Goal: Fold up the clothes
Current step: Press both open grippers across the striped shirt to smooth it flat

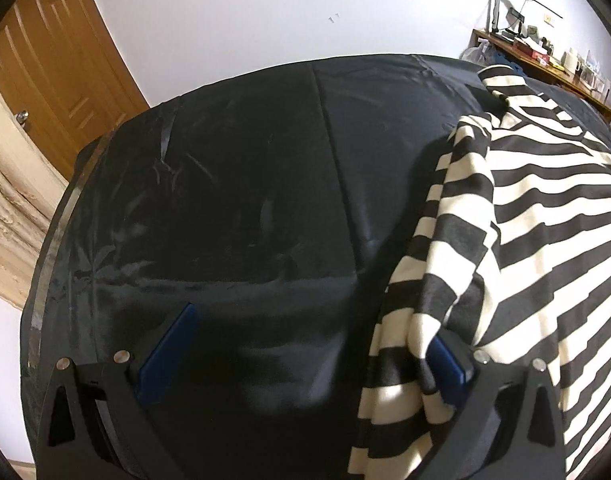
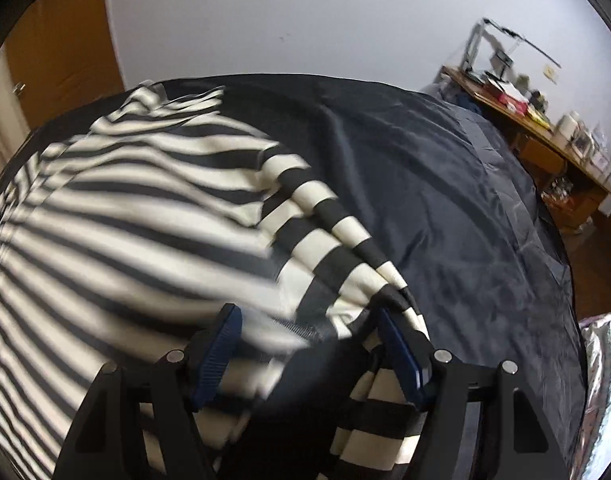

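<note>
A black-and-cream striped shirt [image 1: 545,240] lies on a dark cloth-covered table [image 1: 233,184]. In the left wrist view my left gripper [image 1: 305,340] is open, its blue pads wide apart; a fold of the shirt's left edge drapes over the right finger [image 1: 449,364]. In the right wrist view the shirt [image 2: 125,220] fills the left half, with a striped sleeve [image 2: 329,236] running down its right side. My right gripper [image 2: 309,344] is open over the shirt's near hem, with cloth lying between the pads. The view is blurred.
A wooden door [image 1: 61,68] stands at the far left by a white wall. A cluttered wooden desk [image 2: 545,132] stands at the far right. The table's left edge [image 1: 53,248] drops off to the floor. A silvery crinkled sheet [image 2: 601,380] is at the right edge.
</note>
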The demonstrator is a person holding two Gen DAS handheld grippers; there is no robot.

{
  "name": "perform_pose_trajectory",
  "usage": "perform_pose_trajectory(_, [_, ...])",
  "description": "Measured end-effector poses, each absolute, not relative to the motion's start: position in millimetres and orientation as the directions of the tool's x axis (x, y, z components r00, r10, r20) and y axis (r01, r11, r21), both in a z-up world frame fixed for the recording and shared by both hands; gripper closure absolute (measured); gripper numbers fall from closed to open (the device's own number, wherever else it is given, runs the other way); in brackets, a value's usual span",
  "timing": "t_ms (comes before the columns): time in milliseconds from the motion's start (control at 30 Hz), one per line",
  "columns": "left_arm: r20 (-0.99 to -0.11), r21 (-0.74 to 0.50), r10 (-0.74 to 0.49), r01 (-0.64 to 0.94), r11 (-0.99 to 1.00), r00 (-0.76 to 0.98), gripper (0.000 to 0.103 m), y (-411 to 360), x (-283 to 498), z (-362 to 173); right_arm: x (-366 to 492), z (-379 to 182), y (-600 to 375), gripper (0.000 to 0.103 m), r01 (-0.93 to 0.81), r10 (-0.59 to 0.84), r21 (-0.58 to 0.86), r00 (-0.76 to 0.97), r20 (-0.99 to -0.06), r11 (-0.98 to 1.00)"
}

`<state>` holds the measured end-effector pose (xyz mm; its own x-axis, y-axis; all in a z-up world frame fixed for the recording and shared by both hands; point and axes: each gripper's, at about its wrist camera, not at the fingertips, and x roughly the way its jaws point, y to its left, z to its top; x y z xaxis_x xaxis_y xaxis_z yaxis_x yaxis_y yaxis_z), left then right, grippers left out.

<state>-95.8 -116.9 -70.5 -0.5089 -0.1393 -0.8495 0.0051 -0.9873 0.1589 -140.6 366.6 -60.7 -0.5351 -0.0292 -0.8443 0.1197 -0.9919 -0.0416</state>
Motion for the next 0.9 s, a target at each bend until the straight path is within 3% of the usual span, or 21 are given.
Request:
perform_pose_trajectory(233, [-0.857, 0.0, 0.008, -0.016, -1.0, -0.516, 0.0, -131.7, -81.7, -49.1, -151.2, -38.0, 369.4, 0.03, 0.144, -0.094, 0.025, -0.499, -0.862, -0.989])
perform_pose_trajectory(367, [-0.822, -0.115, 0.099, -0.008, -0.993, -0.561, 0.0, -139.9, -72.2, -18.7, -148.3, -13.5, 357.5, 0.03, 0.185, -0.13, 0.034, -0.539, -0.832, -0.982])
perform_pose_trajectory(500, [-0.773, -0.141, 0.147, -0.06, -0.988, -0.618, 0.0, -109.5, -68.5, 3.9, -165.9, -15.1, 334.7, 0.03, 0.227, -0.172, 0.056, -0.535, -0.827, -0.972])
perform_pose_trajectory(667, [-0.788, -0.114, 0.217, -0.21, -0.971, -0.576, 0.0, -24.9, -86.0, -4.5, -197.3, -54.8, 306.0, 0.03, 0.242, -0.148, 0.034, -0.467, -0.872, -0.97])
perform_pose_trajectory(900, [-0.862, 0.007, 0.086, -0.181, -0.984, -0.5, 0.0, 12.4, -132.2, -60.1, -217.6, -69.3, 311.3, 0.029, 0.188, -0.087, -0.009, -0.495, -0.865, -0.982])
